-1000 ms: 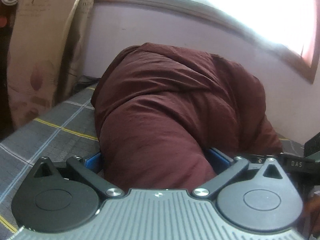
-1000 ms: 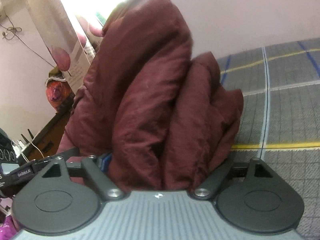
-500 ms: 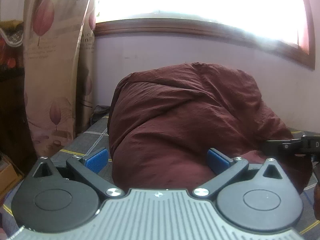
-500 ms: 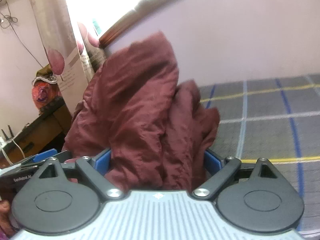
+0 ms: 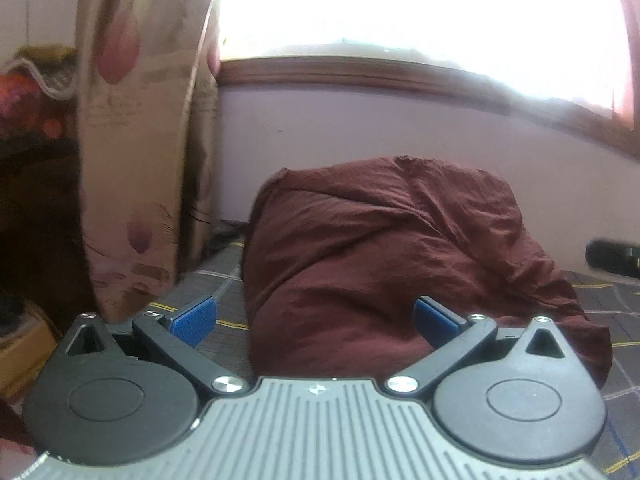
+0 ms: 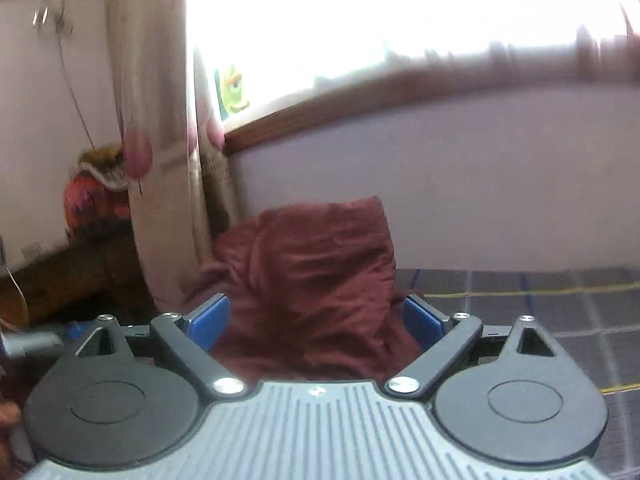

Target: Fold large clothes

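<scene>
While bright daylight floods the wide window with its brown wooden sill (image 5: 360, 76) in both wrist views, the grey checked bed cover with yellow and blue lines (image 6: 540, 312) spreads below a pale lilac wall (image 5: 360, 128). Left of the window hangs a beige curtain printed with pink petals (image 5: 132, 152), reaching down to the corner of the bed.

Largest of the task's things is the crumpled maroon garment, a bulky mound of wrinkled cloth (image 5: 384, 264), heaped on the bed cover against the wall and just beside the curtain. Seen from the left wrist, the mound fills the middle of the view; its near edge lies between the two blue pads, close to the right-hand pad and apart from the left-hand one.

Left gripper (image 5: 314, 314): jaws spread wide, released, gripping nothing.

Right gripper (image 6: 318, 316): jaws likewise spread wide and released. The maroon garment (image 6: 316, 280) appears between and beyond its blue pads, and neither pad presses on the cloth; whether the cloth brushes the pads cannot be told through the blur.

At the right edge of the left wrist view, a dark bar-shaped part of the other tool (image 5: 616, 264) juts in above the bed cover.
</scene>
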A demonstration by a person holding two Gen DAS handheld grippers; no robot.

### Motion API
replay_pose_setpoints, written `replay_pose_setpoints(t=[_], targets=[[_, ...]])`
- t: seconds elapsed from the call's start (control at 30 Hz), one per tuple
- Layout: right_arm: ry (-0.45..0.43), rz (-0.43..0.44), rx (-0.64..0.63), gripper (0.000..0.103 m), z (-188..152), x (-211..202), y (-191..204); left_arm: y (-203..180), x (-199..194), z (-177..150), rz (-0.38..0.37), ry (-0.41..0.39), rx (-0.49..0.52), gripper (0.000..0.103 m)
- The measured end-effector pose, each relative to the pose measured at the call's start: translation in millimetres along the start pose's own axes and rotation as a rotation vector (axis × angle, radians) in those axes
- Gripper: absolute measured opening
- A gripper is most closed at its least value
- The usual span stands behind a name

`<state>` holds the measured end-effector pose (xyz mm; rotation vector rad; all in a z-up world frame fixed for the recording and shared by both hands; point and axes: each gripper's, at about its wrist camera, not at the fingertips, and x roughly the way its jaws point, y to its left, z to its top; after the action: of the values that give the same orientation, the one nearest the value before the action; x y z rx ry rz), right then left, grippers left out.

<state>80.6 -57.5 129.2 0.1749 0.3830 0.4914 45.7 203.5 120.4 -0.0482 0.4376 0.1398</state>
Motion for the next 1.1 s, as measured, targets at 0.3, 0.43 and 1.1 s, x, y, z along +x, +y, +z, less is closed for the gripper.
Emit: replay_pose_setpoints(t=[0.3, 0.43, 1.1], targets=[[0.057, -0.119, -0.047, 0.101, -26, -29, 33, -35, -30, -1, 0.100, 0.067, 0.076, 0.103], [0.229, -0.187, -0.011, 0.101, -31, -37, 38, -43, -48, -9, 0.096, 0.177, 0.041, 0.103], [0.311, -0.189, -0.011, 0.103, -38, -95, 42, -74, -124, -5, 0.152, 0.156, 0.191, 0.103]])
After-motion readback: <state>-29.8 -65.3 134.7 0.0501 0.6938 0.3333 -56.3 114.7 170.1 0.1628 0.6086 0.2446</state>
